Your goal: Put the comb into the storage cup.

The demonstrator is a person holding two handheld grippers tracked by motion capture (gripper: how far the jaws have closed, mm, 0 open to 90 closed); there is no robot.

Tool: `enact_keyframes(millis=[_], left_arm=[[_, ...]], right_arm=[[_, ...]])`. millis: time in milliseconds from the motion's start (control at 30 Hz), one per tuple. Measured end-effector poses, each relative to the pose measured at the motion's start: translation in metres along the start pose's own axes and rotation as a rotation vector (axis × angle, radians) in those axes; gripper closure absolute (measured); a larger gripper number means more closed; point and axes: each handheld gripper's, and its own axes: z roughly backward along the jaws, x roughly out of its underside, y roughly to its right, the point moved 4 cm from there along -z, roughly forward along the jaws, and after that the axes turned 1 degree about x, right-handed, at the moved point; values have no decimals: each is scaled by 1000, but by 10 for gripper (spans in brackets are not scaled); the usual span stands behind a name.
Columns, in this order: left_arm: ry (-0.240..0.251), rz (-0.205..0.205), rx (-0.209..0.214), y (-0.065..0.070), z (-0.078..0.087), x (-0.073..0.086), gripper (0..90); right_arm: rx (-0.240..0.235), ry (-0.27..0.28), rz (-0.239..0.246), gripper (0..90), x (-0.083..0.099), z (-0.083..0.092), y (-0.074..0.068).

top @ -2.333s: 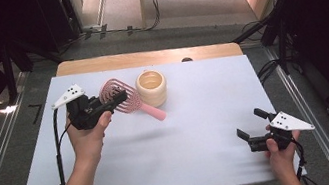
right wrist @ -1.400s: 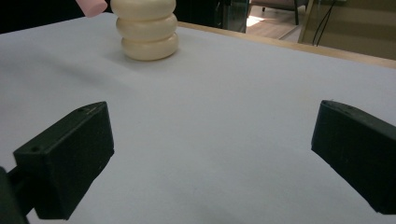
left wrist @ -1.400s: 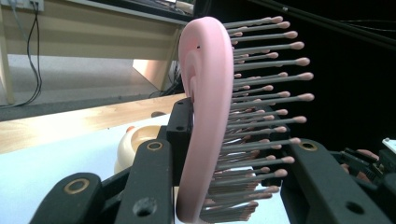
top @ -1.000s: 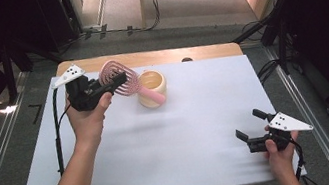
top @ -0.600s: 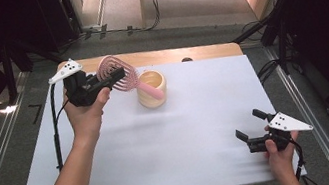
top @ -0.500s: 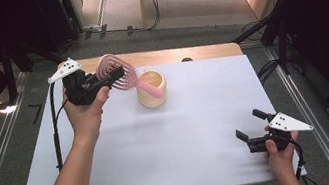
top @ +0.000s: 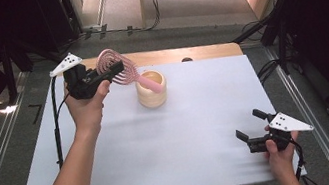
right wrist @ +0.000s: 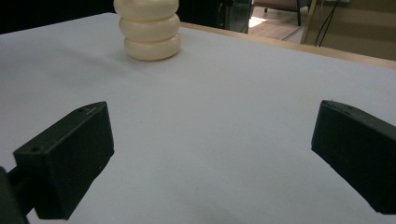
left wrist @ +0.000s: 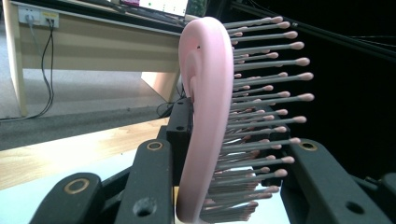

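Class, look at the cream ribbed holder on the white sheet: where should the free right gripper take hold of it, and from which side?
Grip the holder around its ribbed wall, level, from its bare right side: the grooves suit the right gripper, and the brush handle leans in from the left.

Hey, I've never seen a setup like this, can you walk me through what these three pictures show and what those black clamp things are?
A person sits at a table and holds a hand-operated clamp, called a gripper, in each hand. One picture looks down from above the table; the other two come from small cameras riding on each gripper, looking along its black jaws. On the white table stands a cream ribbed cup. The left gripper is shut on the head of a pink hairbrush, whose handle dips into the cup; its own camera shows the brush clamped between the jaws, bristles pointing sideways. The right gripper rests near the table's front right corner, jaws open and empty.
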Motion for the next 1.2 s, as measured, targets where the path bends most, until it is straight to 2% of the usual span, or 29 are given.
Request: enact_keyframes(millis=[867,1200], left_arm=[[9,15,-50,-16,-15,-2,661],[-5,11,-73,-20,-21,2,661]], right_arm=[[-5,3,0,0,0,0,0],[-6,1,2,0,1,-1,0]])
